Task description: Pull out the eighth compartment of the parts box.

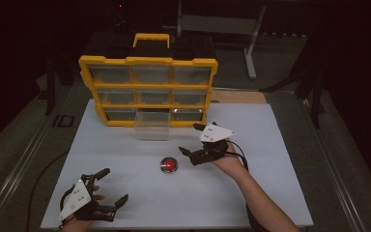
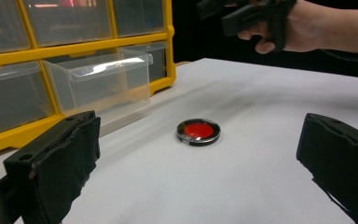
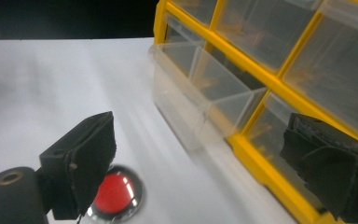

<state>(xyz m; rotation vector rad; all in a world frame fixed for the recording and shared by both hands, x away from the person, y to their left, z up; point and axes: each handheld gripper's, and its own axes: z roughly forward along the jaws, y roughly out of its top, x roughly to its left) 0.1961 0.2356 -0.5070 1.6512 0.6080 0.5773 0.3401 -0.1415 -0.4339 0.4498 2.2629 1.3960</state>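
On a white tabletop [image 1: 251, 193] in a dark room, seen from the high view, a yellow drawer organiser [image 1: 148, 92] with clear drawers and a carry handle stands at the far side. Its bottom-middle clear drawer [image 1: 151, 125] is pulled out toward the person. Dark floor and a grey metal stand [image 1: 251, 43] lie behind the table. A round red disc with a shiny metal rim [image 1: 168, 165] lies flat near the table's middle, in front of the open drawer and apart from it. The left gripper [image 1: 110, 187] sits at the near left corner, jaws spread wide and empty. The right gripper [image 1: 191, 139] hovers just right of the disc, jaws also apart, holding nothing.

In the left gripper view, the two black jaws stand far apart at the bottom corners, and the red disc [image 2: 198, 131] lies on the white surface between and beyond them. The pulled-out drawer [image 2: 98, 81] looks empty. The person's right hand [image 2: 303, 25] shows at top right.

In the right gripper view, the disc [image 3: 114, 195] is partly hidden behind the left-hand jaw, with the open drawer [image 3: 200, 98] above it. No writing can be read anywhere.
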